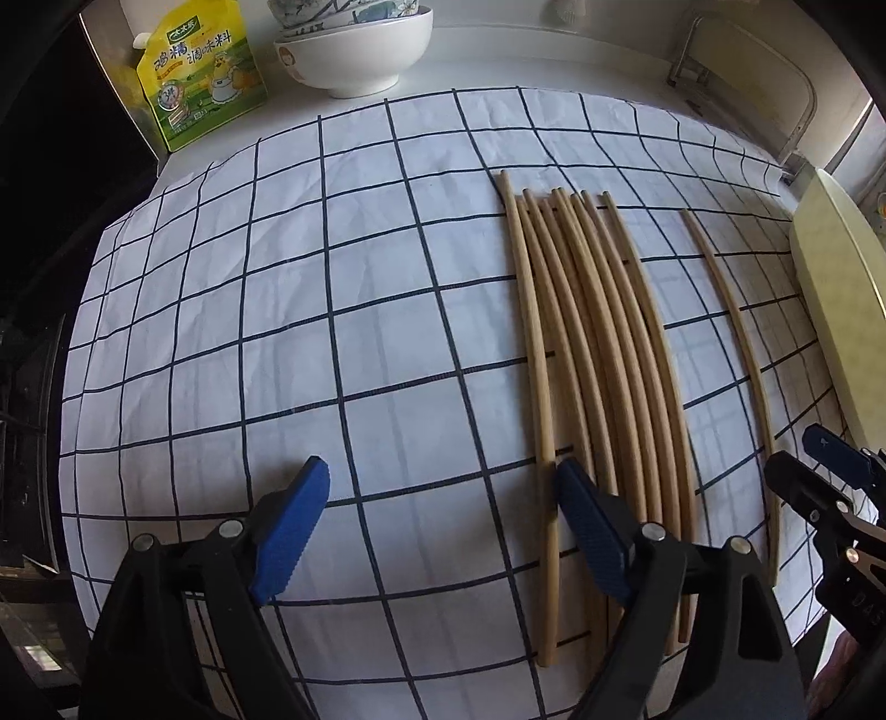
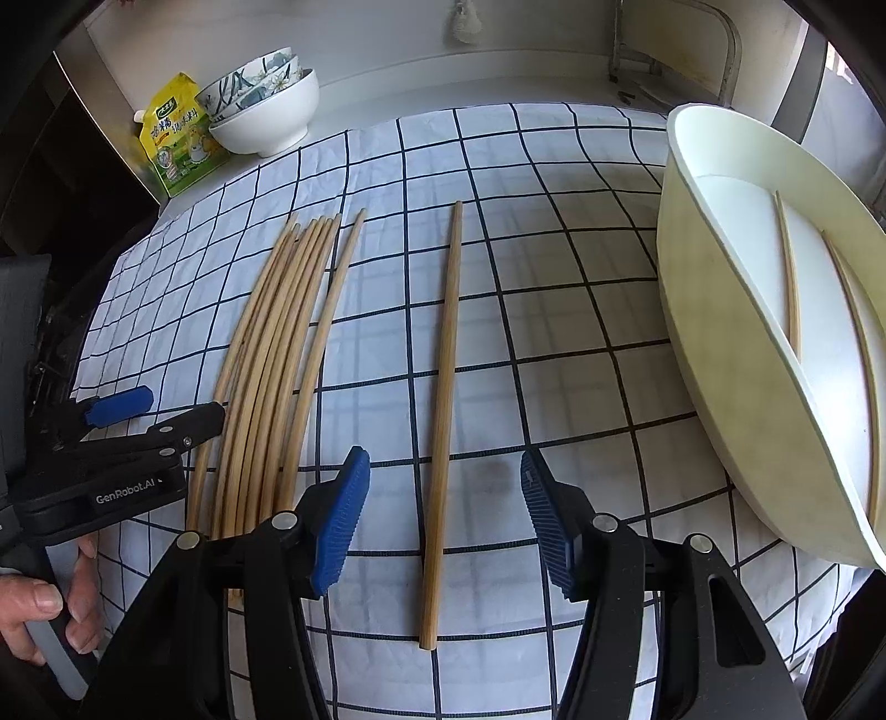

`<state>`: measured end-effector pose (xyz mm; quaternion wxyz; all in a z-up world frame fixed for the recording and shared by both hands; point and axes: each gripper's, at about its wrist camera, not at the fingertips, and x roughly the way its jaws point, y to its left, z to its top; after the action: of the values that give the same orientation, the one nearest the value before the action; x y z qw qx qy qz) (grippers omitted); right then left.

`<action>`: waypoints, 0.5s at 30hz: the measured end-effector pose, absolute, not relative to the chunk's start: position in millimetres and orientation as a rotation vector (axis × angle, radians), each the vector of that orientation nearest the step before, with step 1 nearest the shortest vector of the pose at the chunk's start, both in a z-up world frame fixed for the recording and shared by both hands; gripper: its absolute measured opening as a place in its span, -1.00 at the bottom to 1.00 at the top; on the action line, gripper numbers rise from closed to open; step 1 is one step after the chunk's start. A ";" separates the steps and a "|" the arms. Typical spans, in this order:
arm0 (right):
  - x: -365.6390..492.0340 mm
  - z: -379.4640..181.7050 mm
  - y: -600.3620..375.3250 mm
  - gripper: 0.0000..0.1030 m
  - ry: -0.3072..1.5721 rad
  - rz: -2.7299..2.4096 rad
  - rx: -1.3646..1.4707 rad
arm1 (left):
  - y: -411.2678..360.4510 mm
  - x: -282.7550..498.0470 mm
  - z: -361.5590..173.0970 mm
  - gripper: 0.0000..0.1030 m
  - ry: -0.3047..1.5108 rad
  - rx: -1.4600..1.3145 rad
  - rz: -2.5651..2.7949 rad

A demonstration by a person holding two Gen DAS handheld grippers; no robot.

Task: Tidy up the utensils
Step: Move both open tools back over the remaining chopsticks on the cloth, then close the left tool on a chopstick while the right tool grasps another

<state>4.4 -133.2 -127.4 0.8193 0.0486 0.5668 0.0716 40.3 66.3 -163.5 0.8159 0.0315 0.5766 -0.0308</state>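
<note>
Left gripper (image 1: 437,526) hangs over the checked cloth (image 1: 277,332) with its jaws spread wide and nothing between them; below its gap there is only bare cloth. Its right pad (image 1: 592,531) sits just at the near end of the bundle of chopsticks (image 1: 598,360), so the bundle lies immediately to the right of this tool. These sticks lie side by side, their long axis running away from the camera toward the stacked bowls (image 1: 360,50) and the seasoning pouch (image 1: 199,72) at the back.

More to the right, the single chopstick (image 2: 443,399) lies alone, well apart from the bundle, along the same direction. Right gripper (image 2: 443,520) is also released and holds nothing, but it straddles the near part of this stick, with one pad on each side and free space on both. It is clearly the nearer tool, and I judge that closing here would take the stick across its width.

At the far right stands the white tray (image 2: 720,343), tilted, with two chopsticks already inside. Between the single stick and the tray wall the cloth is free, so I expect the way is open, only the raised rim must be passed.
</note>
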 end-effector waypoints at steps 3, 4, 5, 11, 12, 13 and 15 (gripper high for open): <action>4.5 -127.5 -132.9 0.06 1.205 0.153 0.097 | 73.6 37.1 -163.8 0.60 1.233 0.056 -0.048; 5.0 -127.8 -132.9 0.06 1.206 0.151 0.095 | 76.6 35.7 -163.9 0.60 1.233 0.050 -0.043; 5.7 -128.7 -132.9 0.06 1.207 0.149 0.095 | 79.5 34.3 -163.9 0.60 1.230 0.047 -0.037; 11.3 -136.5 -131.7 0.06 1.217 0.119 0.068 | 85.4 38.5 -165.2 0.61 1.212 0.042 -0.031; 12.2 -136.9 -130.6 0.06 1.212 0.110 0.055 | 84.6 40.5 -165.5 0.61 1.207 0.044 -0.032; 13.1 -136.8 -129.5 0.06 1.206 0.103 0.042 | 83.9 43.1 -165.6 0.61 1.203 0.046 -0.033; 15.3 -137.6 -128.3 0.06 1.194 0.085 0.025 | 81.4 48.4 -166.0 0.62 1.193 0.047 -0.036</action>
<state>15.3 -128.3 -137.6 0.8261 0.0116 0.5620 0.0399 48.4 81.4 -166.0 0.8270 0.0222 0.5615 -0.0170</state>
